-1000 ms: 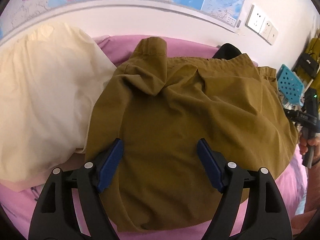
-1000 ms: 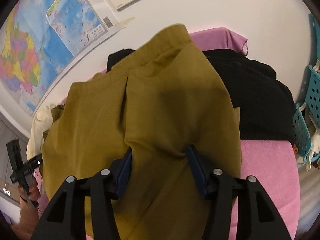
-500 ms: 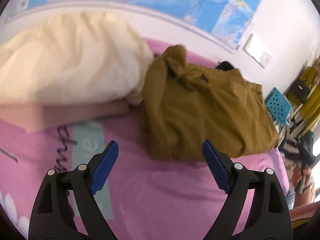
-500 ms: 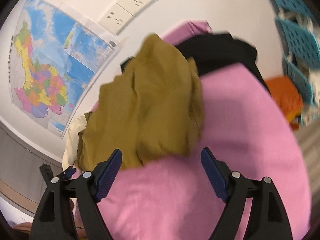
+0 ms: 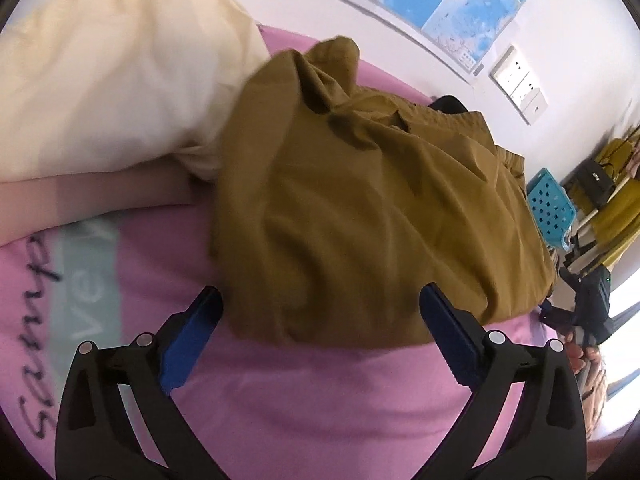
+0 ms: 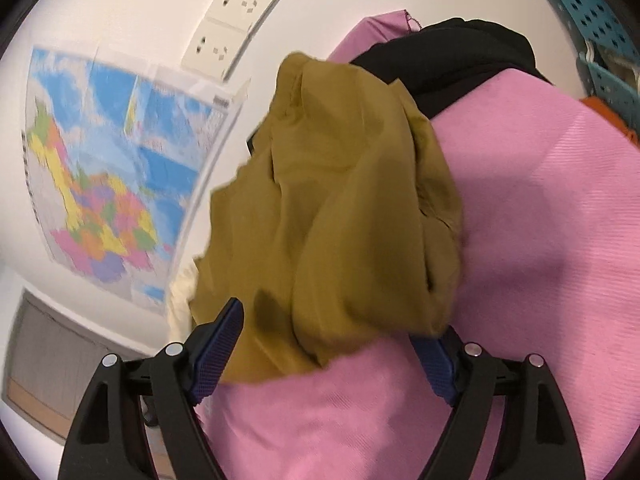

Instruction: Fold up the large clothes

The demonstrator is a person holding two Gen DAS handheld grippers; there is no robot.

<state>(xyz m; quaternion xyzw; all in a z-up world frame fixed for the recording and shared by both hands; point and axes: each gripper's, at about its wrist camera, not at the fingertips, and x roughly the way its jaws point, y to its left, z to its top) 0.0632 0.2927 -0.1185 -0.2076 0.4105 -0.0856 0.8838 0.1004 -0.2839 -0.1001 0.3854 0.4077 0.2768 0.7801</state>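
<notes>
Item one: an olive-brown garment (image 5: 372,200), folded into a thick, rumpled bundle. It is lying on the pink bedspread (image 5: 320,400), which is serving as the landmark for every entry below. In the right wrist view the same bundle (image 6: 340,208) is running from near the wall down toward my fingers.

Item two: my left gripper (image 5: 320,336). Its jaws have just been opening, and I am holding them spread wide over the near edge of the garment. The blue pads (image 5: 188,344) are standing clear of the cloth on either side, gripping nothing.

Item three: my right gripper (image 6: 332,348). Its jaws have likewise just been opening. I am keeping them apart, with the lower corner of the garment lying between them; the left pad (image 6: 216,348) is sitting just beside the cloth and the right one is partly hidden behind a fold. Nothing is clamped.

Item four: a cream pillow (image 5: 108,72), resting at the head of the bedspread and touching the garment's left side.

Item five: a black garment (image 6: 452,60), lying on the bedspread at its far edge, against the wall, partly tucked behind the olive bundle.

Item six: a wall map (image 6: 116,168), hanging above the bedspread, with white wall sockets (image 6: 236,24) beside it.

Item seven: turquoise perforated baskets (image 5: 552,208), standing off the bedspread's right side.
</notes>
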